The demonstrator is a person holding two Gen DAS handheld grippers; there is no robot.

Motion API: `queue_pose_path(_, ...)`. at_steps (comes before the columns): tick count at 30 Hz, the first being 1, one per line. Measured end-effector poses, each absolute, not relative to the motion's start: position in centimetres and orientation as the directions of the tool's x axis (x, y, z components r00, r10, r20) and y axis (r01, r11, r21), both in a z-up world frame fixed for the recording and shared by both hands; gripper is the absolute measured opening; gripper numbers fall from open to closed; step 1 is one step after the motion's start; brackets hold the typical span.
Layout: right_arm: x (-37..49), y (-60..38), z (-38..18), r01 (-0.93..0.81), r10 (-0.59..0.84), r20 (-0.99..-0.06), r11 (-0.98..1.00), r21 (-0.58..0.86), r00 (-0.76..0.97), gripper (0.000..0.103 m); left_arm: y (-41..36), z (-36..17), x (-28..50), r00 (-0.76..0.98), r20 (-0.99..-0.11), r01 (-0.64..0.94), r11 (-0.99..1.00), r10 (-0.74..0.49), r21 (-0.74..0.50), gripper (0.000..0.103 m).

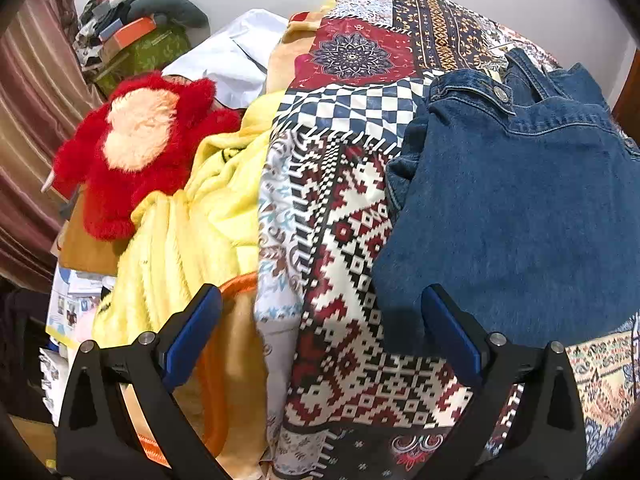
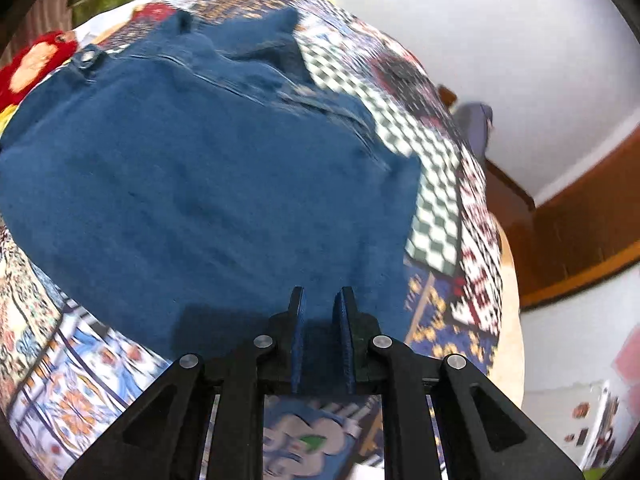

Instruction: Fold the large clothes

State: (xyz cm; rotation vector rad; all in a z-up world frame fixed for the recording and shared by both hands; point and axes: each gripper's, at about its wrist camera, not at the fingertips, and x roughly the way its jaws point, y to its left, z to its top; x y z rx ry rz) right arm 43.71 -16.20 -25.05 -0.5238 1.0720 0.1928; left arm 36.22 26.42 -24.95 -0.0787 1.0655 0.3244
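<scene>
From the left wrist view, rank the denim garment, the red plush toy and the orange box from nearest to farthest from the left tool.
1. Denim garment, right, beside the left tool.
2. Red plush toy, left, midway.
3. Orange box, far upper left, on the pile.

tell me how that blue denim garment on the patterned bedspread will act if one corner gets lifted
The blue denim garment will probably droop rather than hold shape, since it already lies in soft bunched folds. Its thick weave and metal button suggest it is fairly heavy. It seems unlikely to slide freely on the patterned bedspread.
</scene>
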Motion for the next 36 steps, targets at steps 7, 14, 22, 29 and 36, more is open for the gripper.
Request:
queue_pose_path(7, 42.7, -19.7, -24.9, -0.321, -0.149, -0.878, 0.892, -0.317, 0.454, 0.011, 27.6, -24.0, 33.1, 0.481, -0.861, -0.355, 0.935, 0.167, -0.017, 0.101)
queue_pose_path(14, 43.2, -22.5, -27.7, -0.254, -0.264, -0.890, 0.893, -0.371, 0.373, 0.011, 26.2, -25.6, 30.9, 0.538, -0.832, -0.369, 0.848, -0.139, -0.380, 0.101)
queue_pose_path(22, 42.2, -24.9, -24.1, -0.206, -0.126, -0.903, 0.952, -0.226, 0.410, 0.011, 22.8, -28.5, 33.7, 0.542, -0.770, -0.358, 0.736, -0.337, -0.574, 0.098)
queue_pose_path(29, 41.5, -21.5, -20.0, -0.305, 0.045, -0.883, 0.946, -0.113, 0.466, 0.011, 21.2, -30.7, 36.4, 0.594, -0.666, -0.353, 0.598, -0.451, -0.719, 0.093)
queue_pose_path(36, 43.2, -15.3, -20.8, -0.414, 0.247, -0.891, 0.907, 0.075, 0.380, 0.011, 22.7, -30.9, 39.0, 0.661, -0.658, -0.419, 0.549, -0.362, -0.723, 0.085)
